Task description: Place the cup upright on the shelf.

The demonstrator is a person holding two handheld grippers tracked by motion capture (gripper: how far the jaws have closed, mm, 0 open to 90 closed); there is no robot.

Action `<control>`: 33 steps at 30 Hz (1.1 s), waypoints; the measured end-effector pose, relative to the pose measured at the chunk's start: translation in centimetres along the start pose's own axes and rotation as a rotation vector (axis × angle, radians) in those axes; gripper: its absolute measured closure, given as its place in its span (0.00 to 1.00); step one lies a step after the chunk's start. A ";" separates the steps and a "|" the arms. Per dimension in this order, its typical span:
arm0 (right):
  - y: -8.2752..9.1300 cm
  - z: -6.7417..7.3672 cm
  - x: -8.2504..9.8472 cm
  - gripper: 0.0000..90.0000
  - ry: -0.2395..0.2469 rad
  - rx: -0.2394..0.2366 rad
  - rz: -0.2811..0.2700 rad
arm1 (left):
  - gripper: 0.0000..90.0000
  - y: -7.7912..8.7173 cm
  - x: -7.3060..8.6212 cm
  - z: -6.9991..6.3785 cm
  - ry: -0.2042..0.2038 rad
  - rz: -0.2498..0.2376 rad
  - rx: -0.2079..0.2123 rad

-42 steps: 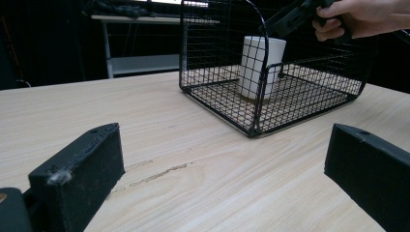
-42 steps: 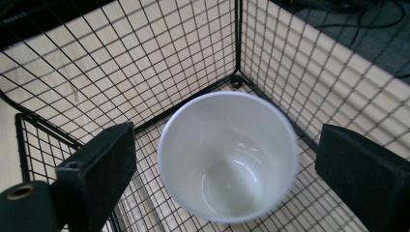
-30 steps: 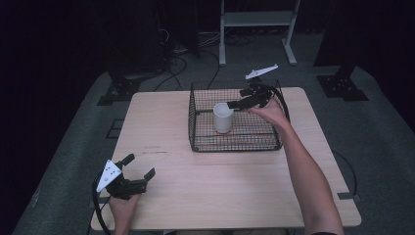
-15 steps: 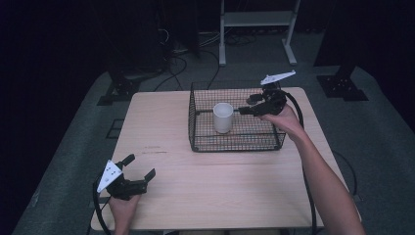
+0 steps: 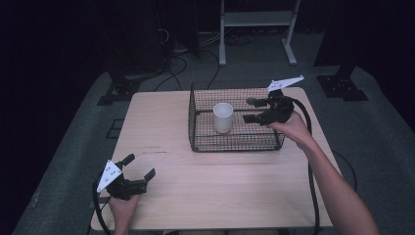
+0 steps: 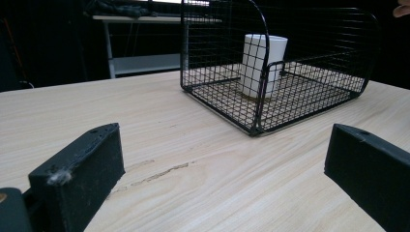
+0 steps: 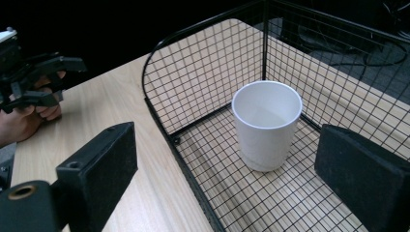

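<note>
A white paper cup (image 5: 223,117) stands upright inside a black wire basket (image 5: 192,122) at the back of the wooden table (image 5: 205,191). My right gripper (image 5: 248,110) hovers open over the basket's right side, a short way right of the cup and apart from it. In the right gripper view the cup (image 7: 266,125) sits ahead between the wide-apart jaws, with the basket wall (image 7: 203,77) behind it. My left gripper (image 5: 140,165) rests open near the table's front left corner, holding nothing. From the left gripper view the cup (image 6: 263,63) shows far off through the basket mesh (image 6: 314,43).
A dark scratch (image 6: 159,173) marks the tabletop just ahead of the left gripper. A white metal rack (image 5: 257,19) and cables lie on the floor beyond the table's far edge. Bare wood spans between the basket and the front edge.
The right gripper has drawn back to the right from the cup's rim and risen, leaving the cup standing in the basket. The left gripper has stayed put.
</note>
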State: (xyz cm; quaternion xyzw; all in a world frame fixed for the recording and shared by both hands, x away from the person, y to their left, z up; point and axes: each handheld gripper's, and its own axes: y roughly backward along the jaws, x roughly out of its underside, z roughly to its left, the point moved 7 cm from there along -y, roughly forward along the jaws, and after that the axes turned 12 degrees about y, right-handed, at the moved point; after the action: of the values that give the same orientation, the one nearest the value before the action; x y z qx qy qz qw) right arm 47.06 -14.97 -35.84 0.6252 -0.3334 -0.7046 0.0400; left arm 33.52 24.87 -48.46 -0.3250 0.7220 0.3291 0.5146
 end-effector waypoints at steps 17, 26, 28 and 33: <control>0.7 3.9 2.8 0.12 0.036 -0.074 -0.003 | 0.00 -0.1 0.0 -0.1 -0.008 0.004 0.001; 0.8 5.3 3.6 0.13 0.034 -0.101 -0.034 | 0.00 -0.1 0.1 -0.1 -0.007 0.007 0.003; 0.7 5.6 4.0 0.13 0.031 -0.109 -0.031 | 0.00 -0.1 0.1 -0.1 -0.009 0.005 0.005; 0.6 6.7 4.8 0.14 0.038 -0.126 -0.035 | 0.00 -0.1 0.1 -0.2 -0.007 0.009 0.003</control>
State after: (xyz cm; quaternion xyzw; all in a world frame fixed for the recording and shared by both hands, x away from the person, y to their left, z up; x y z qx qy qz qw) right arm 39.73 -14.96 -39.67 0.6405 -0.2766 -0.7126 0.0735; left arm 33.49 24.67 -48.53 -0.3197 0.7223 0.3316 0.5159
